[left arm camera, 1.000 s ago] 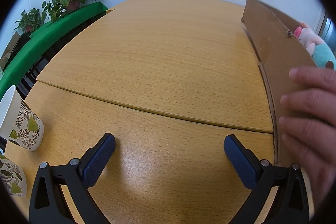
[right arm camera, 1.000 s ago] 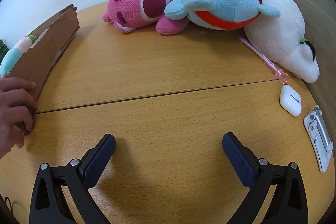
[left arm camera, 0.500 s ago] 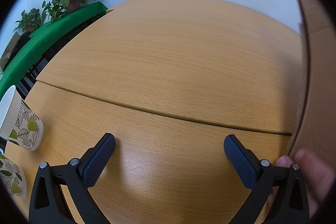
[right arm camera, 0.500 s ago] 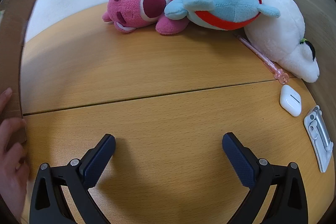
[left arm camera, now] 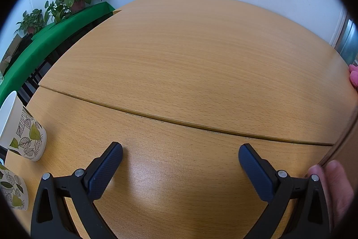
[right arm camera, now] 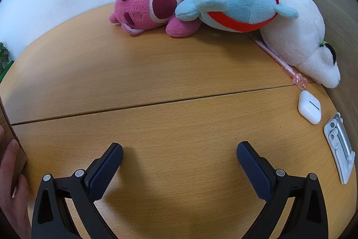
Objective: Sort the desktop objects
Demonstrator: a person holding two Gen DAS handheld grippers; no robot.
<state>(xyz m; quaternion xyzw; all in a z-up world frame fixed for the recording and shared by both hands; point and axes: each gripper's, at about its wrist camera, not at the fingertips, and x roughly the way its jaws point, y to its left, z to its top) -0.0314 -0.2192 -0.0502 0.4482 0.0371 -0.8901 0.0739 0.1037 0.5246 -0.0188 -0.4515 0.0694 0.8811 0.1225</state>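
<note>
Paper cups (left arm camera: 24, 133): two leaf-printed, at the counter's (left arm camera: 190, 73) left edge, left of the left tool (left arm camera: 180, 158); insides unseen.
Left tool: fingers spread, holding nothing.
Cardboard (right arm camera: 10, 145): between the tools, gripped by a bare hand (right arm camera: 13, 185).
Right tool (right arm camera: 179, 156): spread, holding nothing.
Plush toys (right arm camera: 223, 3): far right corner.
Pink pen (right arm camera: 279, 62), earbud case (right arm camera: 310, 110), clip (right arm camera: 340, 147): right edge, right of that tool.
</note>
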